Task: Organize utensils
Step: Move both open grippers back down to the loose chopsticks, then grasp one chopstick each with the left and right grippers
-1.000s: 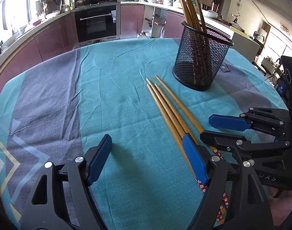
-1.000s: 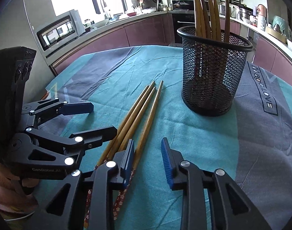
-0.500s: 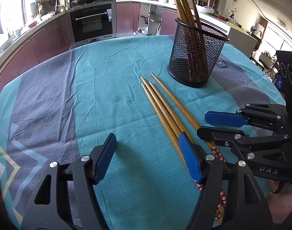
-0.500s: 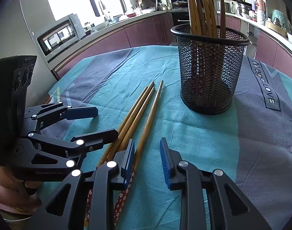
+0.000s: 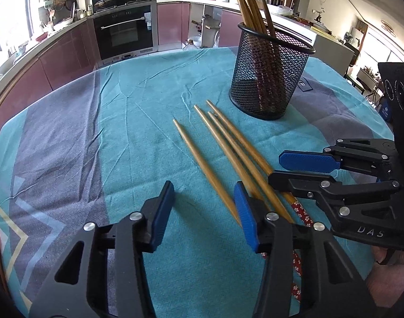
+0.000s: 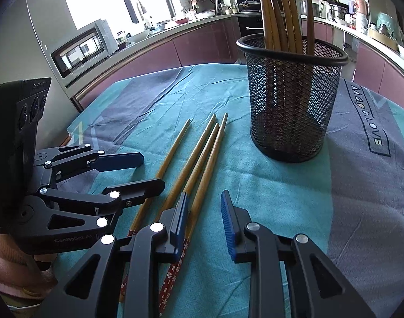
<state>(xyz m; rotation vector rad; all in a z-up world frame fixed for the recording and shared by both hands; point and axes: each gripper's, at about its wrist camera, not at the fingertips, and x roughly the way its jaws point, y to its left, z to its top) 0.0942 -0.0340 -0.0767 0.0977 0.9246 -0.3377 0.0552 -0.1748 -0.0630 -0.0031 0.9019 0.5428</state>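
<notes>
Left wrist view, chopsticks tips toward holder

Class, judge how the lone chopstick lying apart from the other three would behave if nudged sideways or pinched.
The lone chopstick looks round and tapered, so it would probably roll in a curve. Thin wood suggests it is stiff and light. Its smooth surface may slip between pads.

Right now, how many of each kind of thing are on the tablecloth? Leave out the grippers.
Loose chopsticks lying on the cloth: 4
Black mesh holder: 1
Chopsticks standing in the holder: about 5, overlapping, hard to separate
Total: about 10
</notes>
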